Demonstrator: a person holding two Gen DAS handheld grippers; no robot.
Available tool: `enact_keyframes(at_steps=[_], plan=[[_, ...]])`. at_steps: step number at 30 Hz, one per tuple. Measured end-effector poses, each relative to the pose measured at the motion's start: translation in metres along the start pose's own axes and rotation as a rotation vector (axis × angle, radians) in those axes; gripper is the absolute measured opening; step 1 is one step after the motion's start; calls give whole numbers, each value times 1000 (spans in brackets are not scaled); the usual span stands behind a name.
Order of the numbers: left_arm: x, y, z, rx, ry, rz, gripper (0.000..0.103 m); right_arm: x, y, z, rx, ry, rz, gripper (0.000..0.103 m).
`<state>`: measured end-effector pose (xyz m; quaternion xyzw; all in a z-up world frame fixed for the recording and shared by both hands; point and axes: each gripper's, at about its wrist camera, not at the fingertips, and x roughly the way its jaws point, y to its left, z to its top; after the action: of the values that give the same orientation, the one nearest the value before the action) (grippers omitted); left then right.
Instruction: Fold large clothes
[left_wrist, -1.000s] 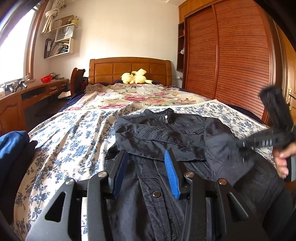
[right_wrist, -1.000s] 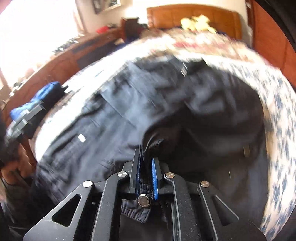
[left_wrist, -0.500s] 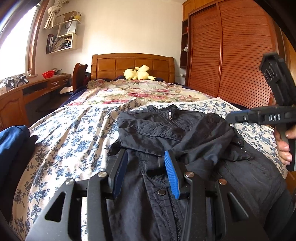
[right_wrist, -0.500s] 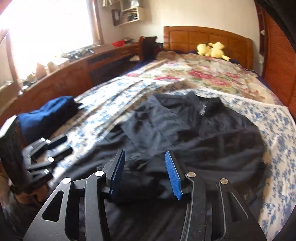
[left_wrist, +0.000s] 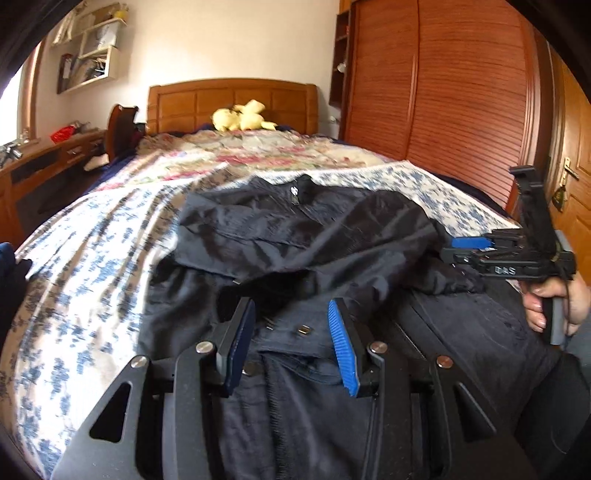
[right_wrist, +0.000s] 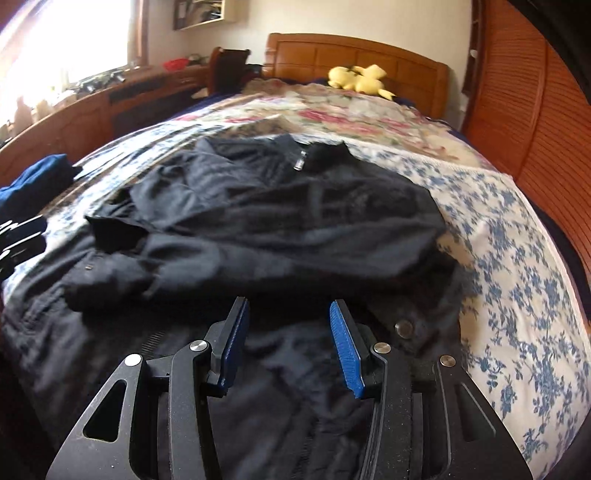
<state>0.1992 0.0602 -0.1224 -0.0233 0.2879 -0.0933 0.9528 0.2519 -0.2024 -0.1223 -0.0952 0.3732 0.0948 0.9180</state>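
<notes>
A black jacket (left_wrist: 314, 236) lies face up on the bed's blue-flowered sheet (left_wrist: 92, 266), collar toward the headboard. Both sleeves lie folded across its chest (right_wrist: 277, 221). My left gripper (left_wrist: 291, 310) hovers open over the jacket's lower front near the snaps, with nothing between its blue pads. My right gripper (right_wrist: 288, 308) is open too, above the jacket's lower right part, and holds nothing. In the left wrist view the right gripper (left_wrist: 469, 243) shows side-on at the jacket's right edge, held by a hand (left_wrist: 554, 306).
A yellow plush toy (left_wrist: 242, 116) sits by the wooden headboard (right_wrist: 354, 55). A slatted wardrobe (left_wrist: 443, 92) and a door (left_wrist: 576, 192) stand to the right. A wooden desk (right_wrist: 92, 110) runs along the left. Folded blue clothing (right_wrist: 33, 177) lies at the bed's left edge.
The right gripper let go of the sleeve, which now lies across the chest, and drew back low to the jacket's right side. The left gripper dipped closer to the jacket.
</notes>
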Motion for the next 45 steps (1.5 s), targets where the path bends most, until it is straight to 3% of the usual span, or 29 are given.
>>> enact_keyframes(at_steps=[7,11,16,18,21,23,31,37,41,45], plan=[[18,-24,-16,57,87,-2,40,17,-22,-19,62,-31,31,46],[32,-28,-25,69,136,35,40,21,-32,-19,112,-11,59,46],[35,-27,-25,59,145,30,39,16,-39,-18,103,-29,48,46],[33,-26,-22,48,142,8,17,17,-46,-18,122,-27,48,46],[27,-28,-18,63,126,-1,5,22,-59,-20,168,-10,48,46],[19,-27,-13,65,95,8,4,22,-68,-20,198,-13,46,46],[-13,-8,3,36,1,30,3,8,-81,-4,182,-45,-10,46],[-20,9,4,2,1,23,4,13,-91,14,135,-40,-71,46],[-17,13,3,-11,13,24,8,33,-103,35,100,-23,-104,42],[-21,17,5,-24,-6,37,21,62,-126,53,130,15,-137,41]])
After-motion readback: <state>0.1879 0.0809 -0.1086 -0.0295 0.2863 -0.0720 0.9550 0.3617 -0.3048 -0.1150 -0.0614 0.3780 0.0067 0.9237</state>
